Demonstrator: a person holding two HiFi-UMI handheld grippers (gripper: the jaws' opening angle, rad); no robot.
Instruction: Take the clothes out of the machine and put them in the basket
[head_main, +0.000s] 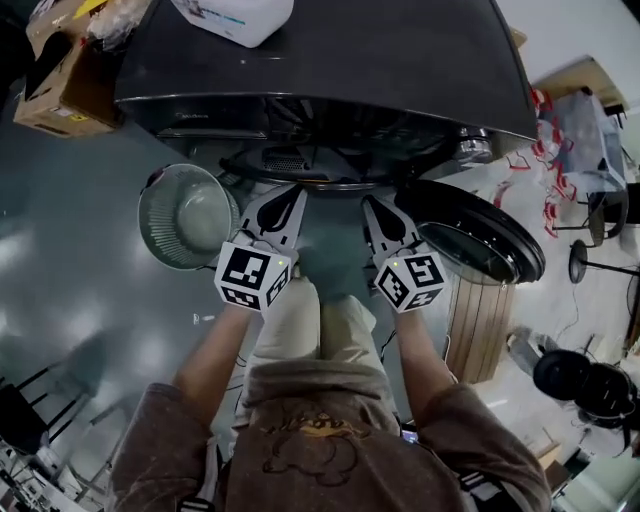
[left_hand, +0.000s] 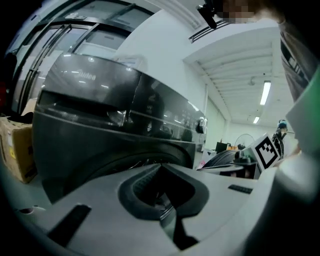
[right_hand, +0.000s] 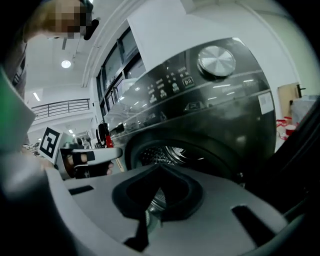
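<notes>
head view: the left gripper (head_main: 292, 193) and the right gripper (head_main: 368, 202) were held side by side, near each other but apart. Both pointed at the mouth of the washing machine (head_main: 330, 60), just ahead of the fingertips. each pair of fingers was closed together with nothing between them. the door (head_main: 480, 238) hung open to the outer side of the right fingers. the basket (head_main: 150, 235) stood on the floor just beside the left fingers, on their outer side. its inside showed bare, with no garment in it. a cardboard box (head_main: 50, 80) sat well off beyond the basket, and a white container (head_main: 235, 15) rested on top of the machine.

left gripper view: the fingers met at their tips and were empty. the machine's dark front filled the space ahead of and above them. no clothes were visible.

right gripper view: the fingers were likewise together and empty. the drum (right_hand: 167, 151) opened directly beyond the tips. the visible part of it was bare perforated metal. the control knob (right_hand: 216, 61) sat high above the fingers.

assessment: the clothes were not seen in any view and were judged to lie deeper or lower in the drum. the step in hand was judged to be the reach into the drum. to do it well, the fingers would need to part before passing the door seal. they should go in low and close on a fold of fabric rather than a loose edge. the load should be lifted clear of the rim before it is carried to the basket on the left.
</notes>
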